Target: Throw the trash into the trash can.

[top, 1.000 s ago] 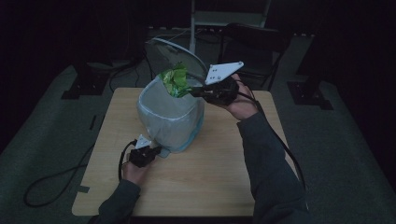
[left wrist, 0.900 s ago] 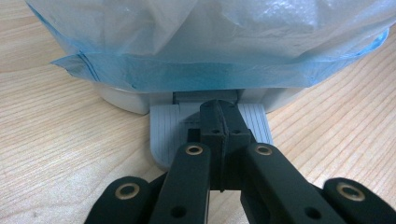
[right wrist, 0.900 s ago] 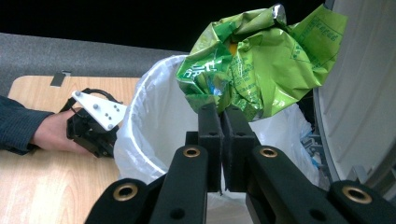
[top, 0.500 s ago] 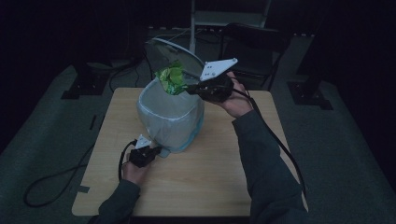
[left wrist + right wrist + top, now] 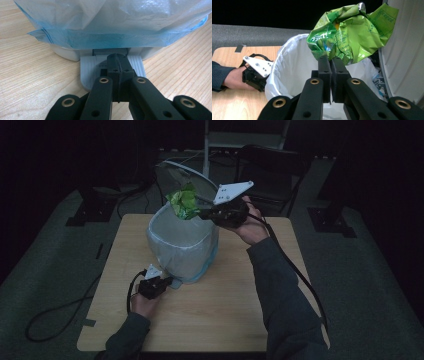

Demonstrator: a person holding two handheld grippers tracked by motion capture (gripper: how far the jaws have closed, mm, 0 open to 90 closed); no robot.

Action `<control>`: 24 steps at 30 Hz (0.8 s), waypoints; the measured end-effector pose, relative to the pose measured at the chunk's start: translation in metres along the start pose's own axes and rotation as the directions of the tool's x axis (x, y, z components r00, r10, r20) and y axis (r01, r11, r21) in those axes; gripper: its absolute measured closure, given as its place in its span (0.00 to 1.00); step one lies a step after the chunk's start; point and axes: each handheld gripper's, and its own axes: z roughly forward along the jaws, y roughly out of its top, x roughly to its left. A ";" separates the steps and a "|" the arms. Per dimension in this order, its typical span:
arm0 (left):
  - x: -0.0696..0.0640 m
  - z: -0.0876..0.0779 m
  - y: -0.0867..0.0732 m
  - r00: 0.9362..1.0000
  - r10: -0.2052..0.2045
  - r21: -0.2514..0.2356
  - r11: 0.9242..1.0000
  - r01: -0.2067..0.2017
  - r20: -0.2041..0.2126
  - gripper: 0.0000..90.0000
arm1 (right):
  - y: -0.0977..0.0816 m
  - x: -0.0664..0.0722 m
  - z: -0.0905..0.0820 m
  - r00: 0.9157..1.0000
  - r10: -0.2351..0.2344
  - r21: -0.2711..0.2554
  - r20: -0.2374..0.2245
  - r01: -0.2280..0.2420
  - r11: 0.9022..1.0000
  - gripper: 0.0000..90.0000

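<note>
A white pedal bin (image 5: 182, 251) lined with a clear bag stands on the wooden table (image 5: 230, 320), its lid (image 5: 186, 172) raised at the back. Over the open mouth hangs a crumpled green wrapper (image 5: 182, 202), and my right gripper (image 5: 202, 213) is shut on its lower edge. In the right gripper view the wrapper (image 5: 352, 32) sits just above the pinched jaws (image 5: 331, 61), with the bag rim (image 5: 287, 47) below and the lid (image 5: 404, 50) to the right. My left gripper (image 5: 168, 282) is shut, and its tips (image 5: 119, 60) rest on the grey foot pedal (image 5: 88, 68) at the bin's base.
A blue-edged fold of the bag (image 5: 100, 40) hangs over the bin's base above the pedal. Cables trail from both grippers across the table and floor. A chair (image 5: 272, 167) and stand feet (image 5: 327, 217) sit in the dark beyond the far edge.
My right gripper has shifted slightly left with the green wrapper, further over the bin's mouth. The left gripper has stayed on the pedal.
</note>
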 end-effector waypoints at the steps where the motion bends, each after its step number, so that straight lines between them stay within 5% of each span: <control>1: 0.000 0.000 0.000 1.000 -0.001 0.000 1.000 0.001 0.000 1.00 | 0.001 0.000 0.000 1.000 -0.001 -0.002 0.002 0.001 1.000 0.97; 7: 0.000 0.000 0.000 1.000 -0.001 0.000 1.000 0.001 0.001 1.00 | 0.004 0.000 0.001 1.000 -0.001 -0.008 0.002 0.001 1.000 0.95; 11: 0.000 0.000 0.000 1.000 -0.001 -0.001 1.000 0.001 0.001 1.00 | 0.003 0.002 0.001 1.000 0.014 -0.023 0.012 -0.014 1.000 0.66; 24: 0.000 0.000 0.000 1.000 -0.009 -0.003 1.000 0.009 0.004 1.00 | -0.010 0.005 -0.004 0.999 0.023 -0.008 0.024 -0.023 1.000 0.62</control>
